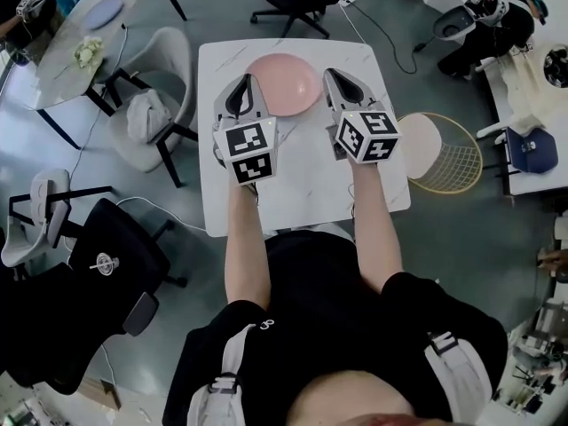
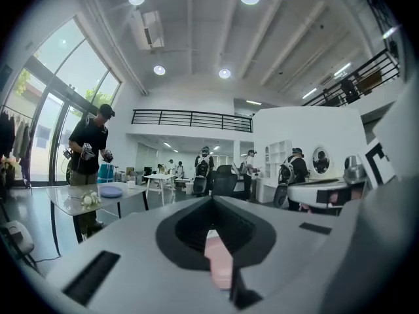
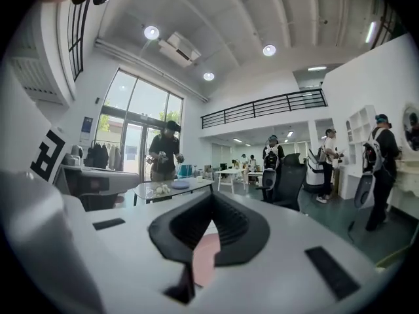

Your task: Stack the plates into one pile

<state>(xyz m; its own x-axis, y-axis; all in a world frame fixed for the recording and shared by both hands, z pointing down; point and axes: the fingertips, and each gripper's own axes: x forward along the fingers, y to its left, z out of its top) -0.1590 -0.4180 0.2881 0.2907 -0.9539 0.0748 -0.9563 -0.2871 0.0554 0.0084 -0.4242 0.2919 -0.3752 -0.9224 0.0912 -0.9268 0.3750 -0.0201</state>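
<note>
A round pink plate (image 1: 282,82) lies on the far part of the white marble table (image 1: 306,185), between my two grippers as the head view shows them. The left gripper (image 1: 246,82) is held above the table at the plate's left edge, its jaws shut with nothing in them. At the plate's right edge the right gripper (image 1: 334,75) is held the same way, also shut and empty. Both point level, away from me. A strip of pink plate (image 2: 218,260) shows low behind the left gripper (image 2: 213,198), and another strip of pink plate (image 3: 201,257) behind the right gripper (image 3: 211,195).
A gold wire basket (image 1: 453,158) with a pale disc stands right of the table. A grey chair (image 1: 155,105) is at the table's left, and a black office chair (image 1: 98,273) sits nearer me. A farther table (image 1: 80,38) carries a lilac plate (image 1: 102,11). People stand around the room.
</note>
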